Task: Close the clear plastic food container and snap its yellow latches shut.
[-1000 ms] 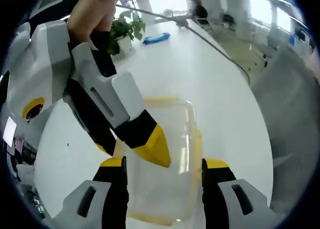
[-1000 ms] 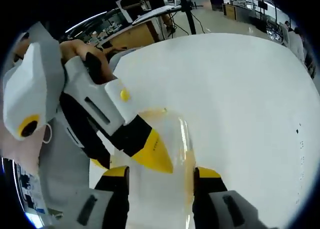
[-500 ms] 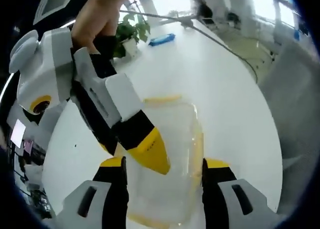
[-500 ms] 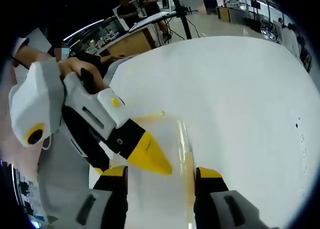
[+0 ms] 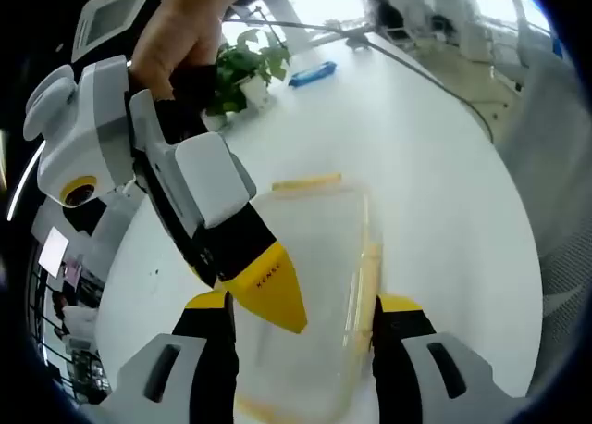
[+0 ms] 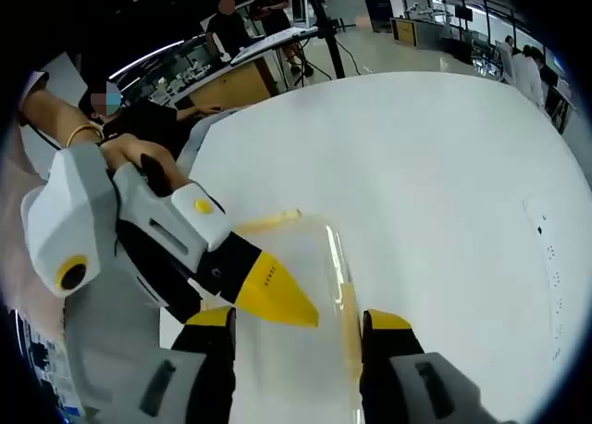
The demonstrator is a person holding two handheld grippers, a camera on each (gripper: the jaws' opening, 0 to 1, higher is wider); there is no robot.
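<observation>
A clear plastic food container (image 5: 310, 285) lay on a round white table (image 5: 407, 137), its lid down over it and its yellow latches (image 5: 306, 181) showing along the edges. In the left gripper view, the left gripper (image 5: 301, 315) hung right over the container with its two yellow-tipped jaws spread apart, one to each side of the clear lid and not gripping it. The right gripper (image 5: 268, 294) reached in from the left of that view, held by a person's hand (image 5: 180, 35); its yellow tip pointed down at the lid, and whether its jaws were parted could not be told there.

In the right gripper view, the right gripper (image 6: 296, 320) likewise stood with its jaws wide over the container (image 6: 305, 294), holding nothing. The left gripper (image 6: 273, 299) came in from the left with its yellow point just above the lid. A yellow latch (image 6: 264, 222) lay along the far edge.

A potted plant (image 5: 242, 68) and a blue object (image 5: 312, 73) sat well beyond on the table.
</observation>
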